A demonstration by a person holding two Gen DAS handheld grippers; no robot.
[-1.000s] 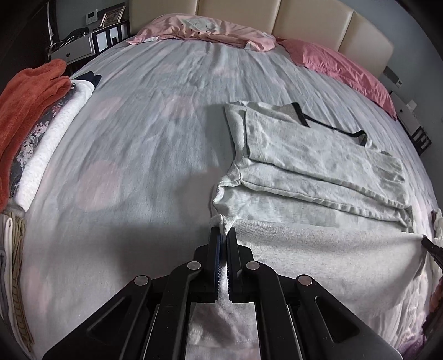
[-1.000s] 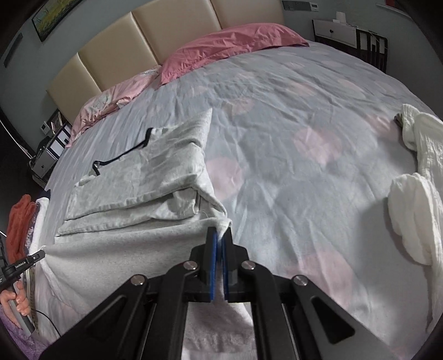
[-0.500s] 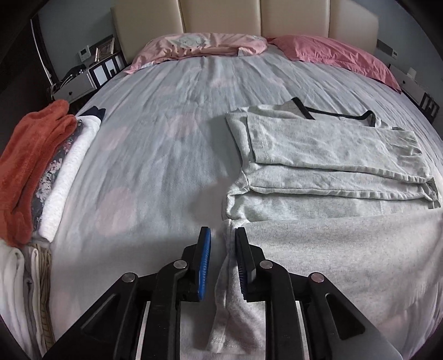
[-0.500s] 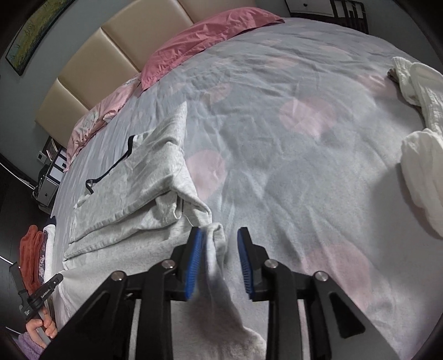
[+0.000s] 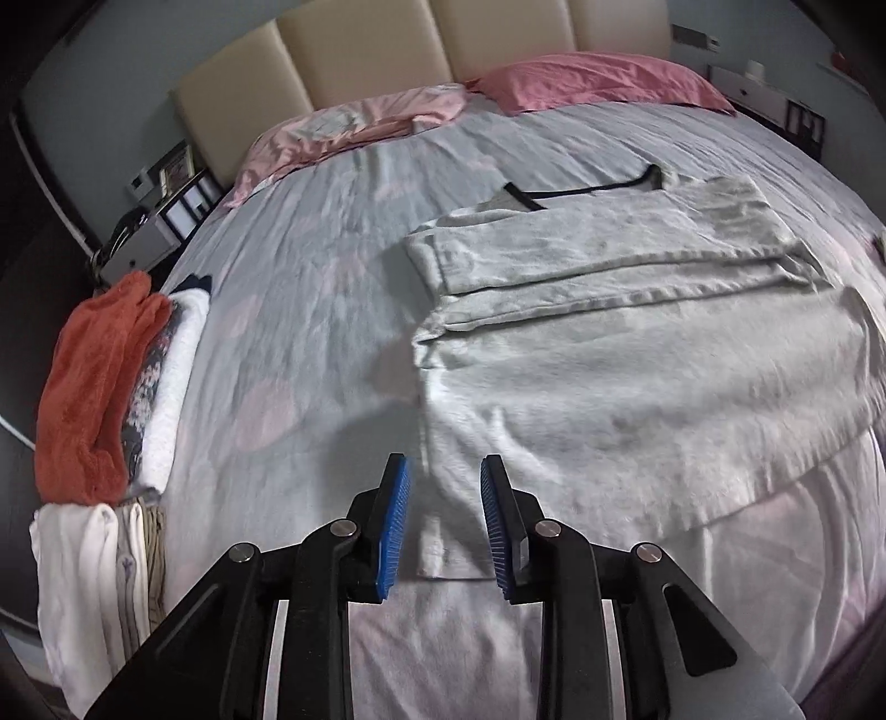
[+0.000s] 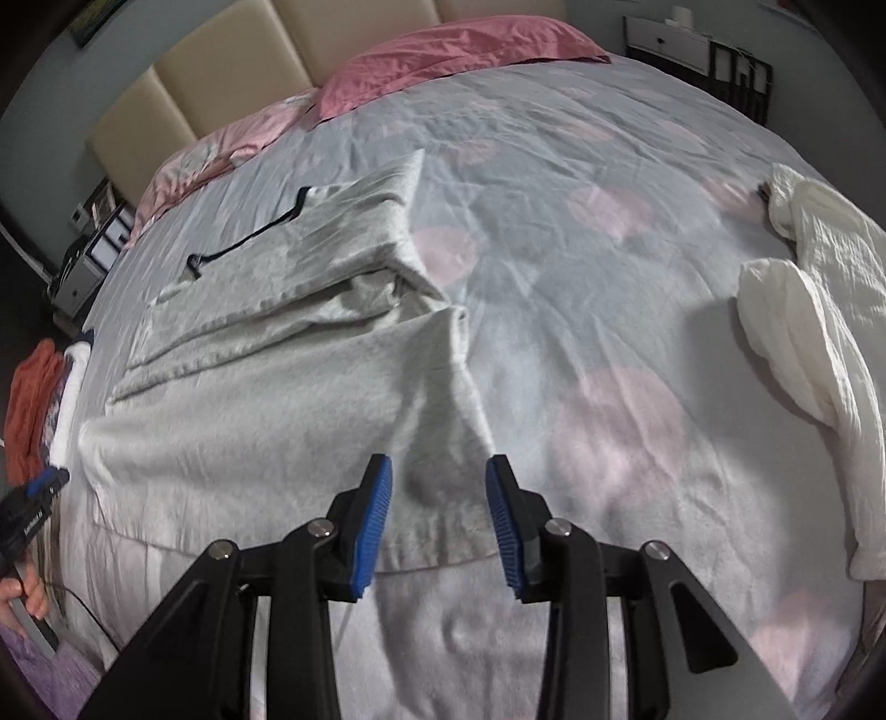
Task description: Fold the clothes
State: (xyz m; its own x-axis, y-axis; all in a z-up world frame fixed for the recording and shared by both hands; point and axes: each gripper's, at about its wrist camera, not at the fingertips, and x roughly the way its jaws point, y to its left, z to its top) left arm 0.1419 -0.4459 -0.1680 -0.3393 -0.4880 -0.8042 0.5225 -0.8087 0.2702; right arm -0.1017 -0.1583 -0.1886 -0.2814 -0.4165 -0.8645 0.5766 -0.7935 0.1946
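Both grippers, left (image 5: 446, 518) and right (image 6: 437, 518), now parted, grey garment (image 5: 637, 354) released, blurred.

A home bedroom. Ahead of the left gripper (image 5: 446, 518) a wide bed (image 5: 310, 288) under a grey sheet runs to a padded beige headboard (image 5: 387, 50) with pink pillows (image 5: 598, 83). Folded clothes (image 5: 111, 382) are stacked to its left, and a nightstand (image 5: 149, 238) stands beyond them.
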